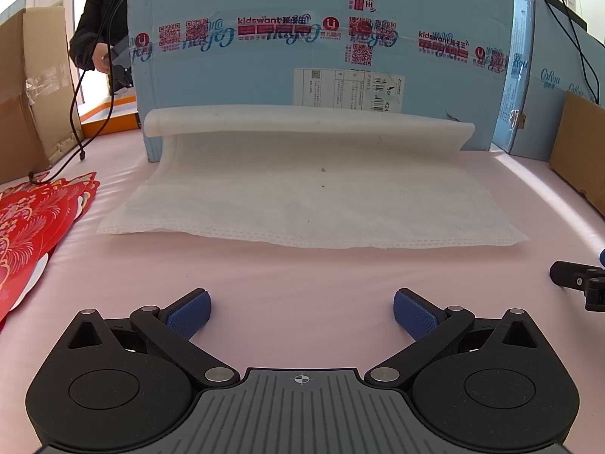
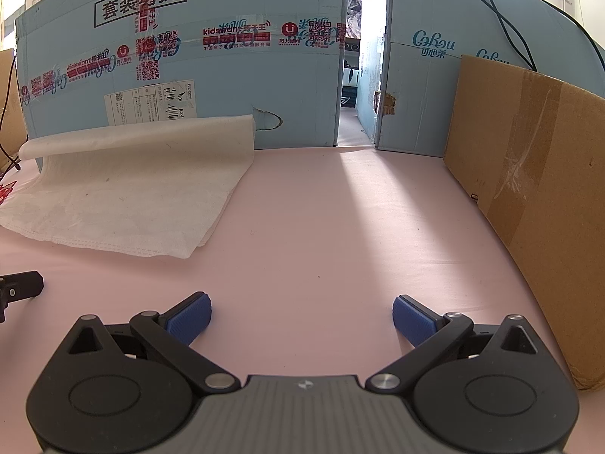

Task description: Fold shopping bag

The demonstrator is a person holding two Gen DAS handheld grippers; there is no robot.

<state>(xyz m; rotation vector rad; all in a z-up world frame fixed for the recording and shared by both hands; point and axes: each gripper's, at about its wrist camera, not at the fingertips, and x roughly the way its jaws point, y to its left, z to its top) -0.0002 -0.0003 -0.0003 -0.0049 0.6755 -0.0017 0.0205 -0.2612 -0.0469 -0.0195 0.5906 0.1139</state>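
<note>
While both spread wide, empty: white shopping bag [image 1: 302, 193] flat ahead of left gripper [image 1: 301, 312], front-left of right gripper [image 2: 301, 317].

matt white nonwoven cloth bag [image 1: 302, 196]; smooth pink tbl cover [image 1: 302, 276]; brown cardboard box [image 2: 529, 196].

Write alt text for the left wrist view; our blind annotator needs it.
A white shopping bag lies flat on the pink table, its far edge curling up against a blue carton. The open left gripper holds nothing.
</note>
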